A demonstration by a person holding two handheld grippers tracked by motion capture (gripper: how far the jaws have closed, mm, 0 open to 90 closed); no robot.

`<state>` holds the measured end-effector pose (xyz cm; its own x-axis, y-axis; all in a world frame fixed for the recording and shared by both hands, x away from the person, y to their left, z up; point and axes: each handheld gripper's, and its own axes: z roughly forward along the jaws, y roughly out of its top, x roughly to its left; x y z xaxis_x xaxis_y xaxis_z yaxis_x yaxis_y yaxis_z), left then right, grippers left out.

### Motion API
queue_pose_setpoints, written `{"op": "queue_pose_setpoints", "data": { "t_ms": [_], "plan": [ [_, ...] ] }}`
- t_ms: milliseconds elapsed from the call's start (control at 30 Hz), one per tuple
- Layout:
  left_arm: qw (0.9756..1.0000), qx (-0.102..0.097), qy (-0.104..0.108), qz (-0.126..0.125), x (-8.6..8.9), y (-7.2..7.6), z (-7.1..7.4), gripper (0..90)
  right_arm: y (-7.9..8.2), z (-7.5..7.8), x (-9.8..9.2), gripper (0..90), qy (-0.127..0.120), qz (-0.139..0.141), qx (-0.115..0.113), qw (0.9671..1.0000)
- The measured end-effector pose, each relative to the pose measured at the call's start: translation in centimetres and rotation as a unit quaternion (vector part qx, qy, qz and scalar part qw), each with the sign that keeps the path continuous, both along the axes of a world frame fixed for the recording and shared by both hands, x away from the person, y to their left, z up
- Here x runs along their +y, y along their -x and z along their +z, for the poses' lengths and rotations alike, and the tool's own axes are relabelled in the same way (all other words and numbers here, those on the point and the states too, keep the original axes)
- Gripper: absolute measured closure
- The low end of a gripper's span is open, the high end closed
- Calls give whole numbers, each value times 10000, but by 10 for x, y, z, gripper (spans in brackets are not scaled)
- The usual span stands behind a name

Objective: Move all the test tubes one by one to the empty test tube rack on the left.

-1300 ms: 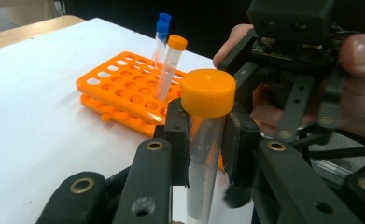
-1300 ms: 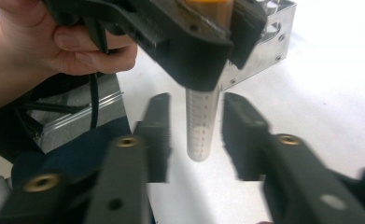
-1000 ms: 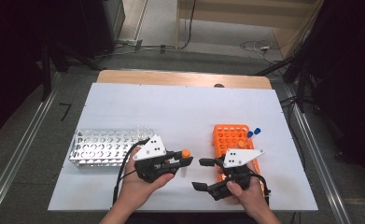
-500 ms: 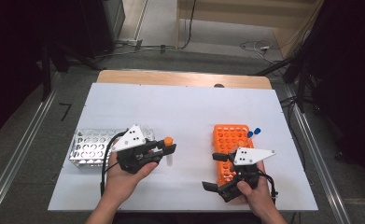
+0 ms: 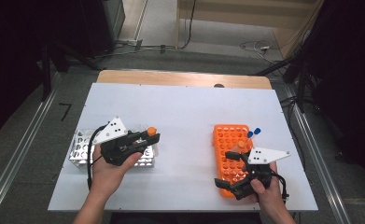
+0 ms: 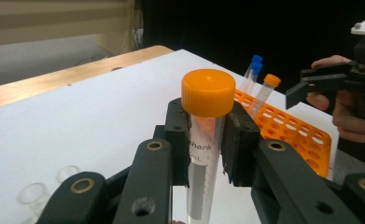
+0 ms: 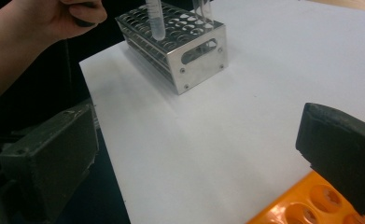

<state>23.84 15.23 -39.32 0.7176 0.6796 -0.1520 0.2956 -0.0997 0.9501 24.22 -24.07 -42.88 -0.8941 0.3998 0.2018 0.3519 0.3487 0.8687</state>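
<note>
Nearest, the left gripper (image 6: 207,140) pinches an orange-capped tube (image 6: 203,140) just below its cap, above the metal rack (image 5: 80,151). Misaligned, its tip could strike the rack top and slip. Farther off, the right gripper (image 5: 227,179) stands spread, empty, over the orange rack (image 5: 229,140).

A tube (image 6: 203,140) is held upright between the left gripper's (image 5: 145,140) jaws, above the metal rack's (image 5: 80,151) near-right end. The plastic rack (image 5: 229,140) is set well to that gripper's right, with three tubes (image 5: 252,135) in its far-right corner. The right gripper (image 5: 229,170) is held over this rack's near end.
</note>
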Motion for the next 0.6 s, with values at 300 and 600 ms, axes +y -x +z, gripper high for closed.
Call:
{"op": "queue_pose_setpoints", "data": {
  "t_ms": [300,600],
  "plan": [
    [9994,-69,26,351,22,-6,1,746,-4,-1,-17,0,-27,-237,19,9997],
    [9972,-72,-11,740,43,-15,-2,746,-5,-3,-30,0,-46,-409,29,9991]
  ]
}}
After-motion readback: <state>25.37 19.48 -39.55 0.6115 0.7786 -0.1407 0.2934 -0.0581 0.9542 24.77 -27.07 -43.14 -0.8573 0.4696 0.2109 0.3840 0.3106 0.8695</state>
